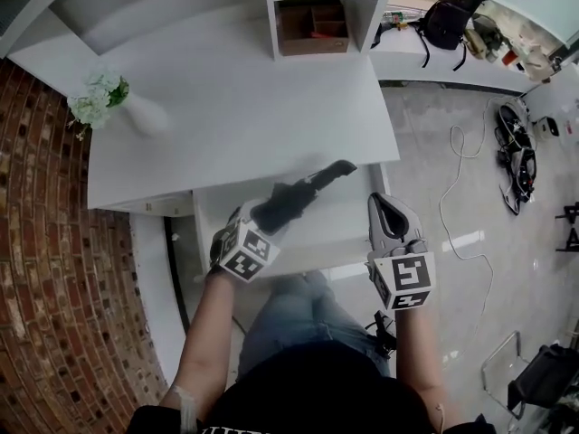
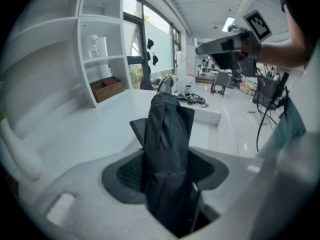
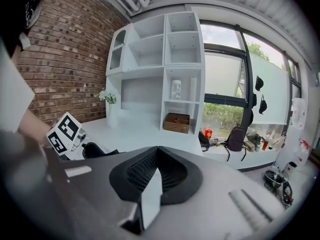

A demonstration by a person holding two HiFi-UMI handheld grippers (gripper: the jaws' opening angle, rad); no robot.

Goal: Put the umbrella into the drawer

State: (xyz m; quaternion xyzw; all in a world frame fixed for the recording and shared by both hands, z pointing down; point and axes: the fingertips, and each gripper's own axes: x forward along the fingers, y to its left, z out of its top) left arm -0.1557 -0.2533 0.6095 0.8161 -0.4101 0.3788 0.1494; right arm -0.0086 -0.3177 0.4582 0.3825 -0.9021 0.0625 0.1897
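A folded black umbrella (image 1: 298, 197) lies slanted over the open white drawer (image 1: 339, 229), which is pulled out from under the white desk (image 1: 235, 107). My left gripper (image 1: 258, 224) is shut on the umbrella's near end, and its handle end points up and to the right. In the left gripper view the umbrella (image 2: 167, 134) stands between the dark pads (image 2: 125, 176), with the drawer's wall (image 2: 210, 116) beyond it. My right gripper (image 1: 391, 217) hovers at the drawer's right side, shut with nothing in it. Its pads (image 3: 145, 171) meet in the right gripper view.
A white vase of flowers (image 1: 109, 102) stands at the desk's left. A shelf unit holds a cardboard box (image 1: 312, 27) at the back. A brick wall (image 1: 45, 242) runs along the left. A backpack (image 1: 445, 21) sits on a ledge at the right, and cables lie on the floor.
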